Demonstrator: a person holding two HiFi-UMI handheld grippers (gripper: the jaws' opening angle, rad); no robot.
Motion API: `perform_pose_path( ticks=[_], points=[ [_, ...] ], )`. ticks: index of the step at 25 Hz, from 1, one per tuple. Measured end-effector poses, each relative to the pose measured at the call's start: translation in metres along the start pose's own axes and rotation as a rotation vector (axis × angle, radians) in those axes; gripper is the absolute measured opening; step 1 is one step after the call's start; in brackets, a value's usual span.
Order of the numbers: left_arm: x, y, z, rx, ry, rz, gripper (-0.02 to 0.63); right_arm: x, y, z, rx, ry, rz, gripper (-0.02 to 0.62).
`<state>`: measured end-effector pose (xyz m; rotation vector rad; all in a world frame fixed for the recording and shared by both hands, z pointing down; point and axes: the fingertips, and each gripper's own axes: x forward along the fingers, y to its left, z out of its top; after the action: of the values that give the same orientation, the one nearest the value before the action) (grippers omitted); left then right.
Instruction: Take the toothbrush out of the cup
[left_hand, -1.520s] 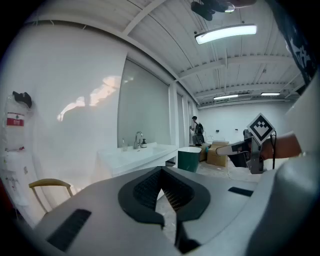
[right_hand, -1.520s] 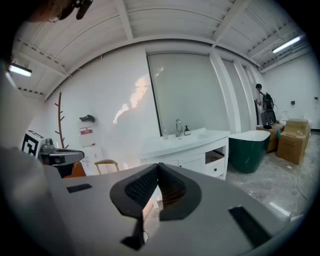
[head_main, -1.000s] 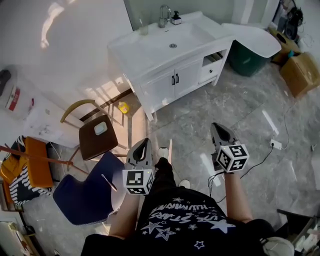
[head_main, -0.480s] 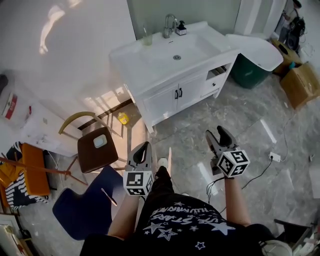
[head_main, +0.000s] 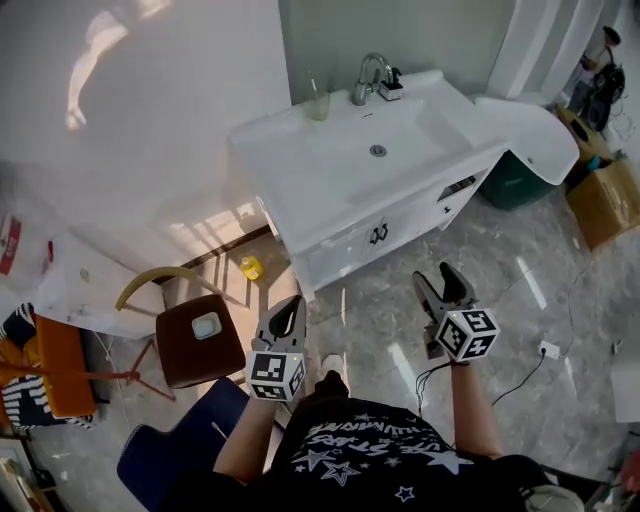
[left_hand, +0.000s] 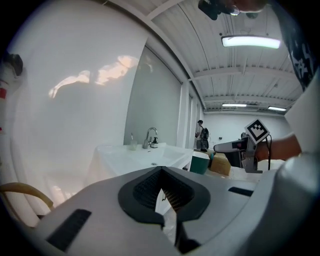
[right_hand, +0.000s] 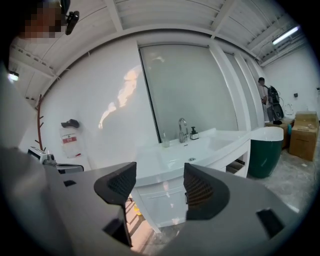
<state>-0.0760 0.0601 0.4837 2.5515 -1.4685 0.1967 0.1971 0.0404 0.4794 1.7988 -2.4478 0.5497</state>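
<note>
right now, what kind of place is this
Probably a bathroom mock-up inside a larger workshop or studio: a white sink cabinet with a tap and a cup, yet a chair and a cardboard box stand nearby.

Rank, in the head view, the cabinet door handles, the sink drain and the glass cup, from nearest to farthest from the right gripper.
1. The cabinet door handles, on the vanity front, facing the right gripper.
2. The sink drain, in the basin's middle.
3. The glass cup, at the counter's back, by the wall.

Black shirt (head_main: 370, 452) (stars); grey left tongs (head_main: 291, 304), right tongs (head_main: 437, 278).
</note>
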Motion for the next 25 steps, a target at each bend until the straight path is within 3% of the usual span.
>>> perform_pose_path(
  ticks=[6,15,25],
  points=[
    [0.035,0.063,0.007,-0.021,0.020,-0.010,0.015,0.074,0.012,0.029,0.002,0.004,-0.023,0.293],
    [0.072,0.122,0.021,-0.076,0.020,0.045,0.015,0.147,0.013,0.033,0.009,0.044,-0.009,0.293],
    [0.130,0.169,0.038,-0.081,0.018,0.159,0.015,0.273,-0.009,0.068,0.006,0.054,0.091,0.292]
  ],
)
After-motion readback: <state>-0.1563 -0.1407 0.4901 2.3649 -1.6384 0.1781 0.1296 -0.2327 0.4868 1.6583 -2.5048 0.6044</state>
